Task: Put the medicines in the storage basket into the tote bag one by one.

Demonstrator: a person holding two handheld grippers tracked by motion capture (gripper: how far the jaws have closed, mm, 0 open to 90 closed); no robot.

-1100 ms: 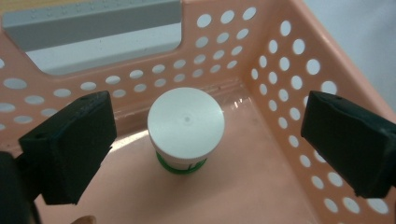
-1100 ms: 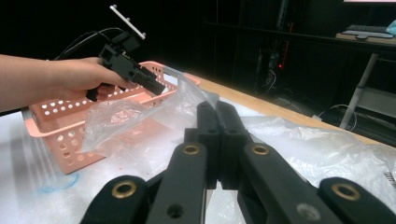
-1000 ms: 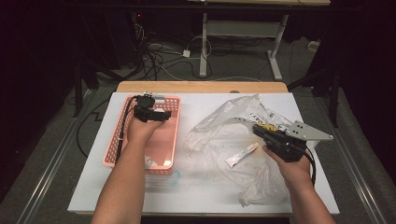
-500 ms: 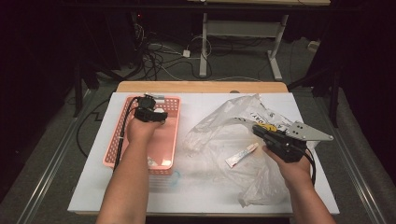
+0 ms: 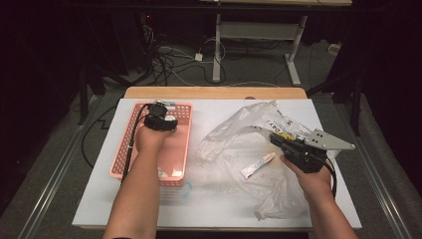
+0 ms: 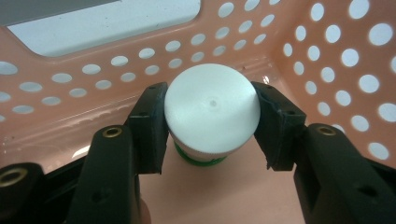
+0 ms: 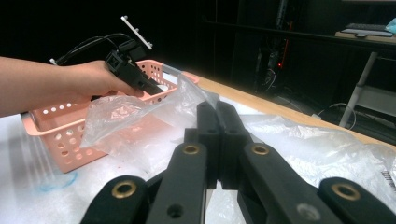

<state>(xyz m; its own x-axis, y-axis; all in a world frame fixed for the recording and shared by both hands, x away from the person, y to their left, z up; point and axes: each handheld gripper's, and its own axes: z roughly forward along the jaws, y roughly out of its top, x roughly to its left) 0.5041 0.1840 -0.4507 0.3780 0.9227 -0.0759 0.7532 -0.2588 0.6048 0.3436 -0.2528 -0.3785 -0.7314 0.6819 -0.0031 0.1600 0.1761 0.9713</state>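
Fingers (image 6: 152, 126) of the left gripper (image 5: 160, 121) sit on either side of a white-capped jar (image 6: 211, 111) that stands on the floor of the pink basket (image 5: 179, 149), near its far end wall. They have just been closing in, and both pads now meet the cap's rim, so the jar reads as clamped.

To do this well, I would keep the squeeze even on both sides of the cap and lift straight up, since the cap is round and smooth and could twist out of a lopsided grip. The green band below the cap suggests the body is a little narrower than the cap, so holding the cap itself looks the safer choice. Clear the basket wall before carrying the jar sideways.

The right gripper (image 5: 293, 148) has its fingers pressed together, pinching an edge of the clear bag (image 5: 239, 134) that lies crumpled on the table (image 5: 209, 209); holding that steady keeps the bag's mouth up.

Count: one basket, one jar, one bag, one small white tube (image 5: 257, 166) lying by the bag, two grippers.
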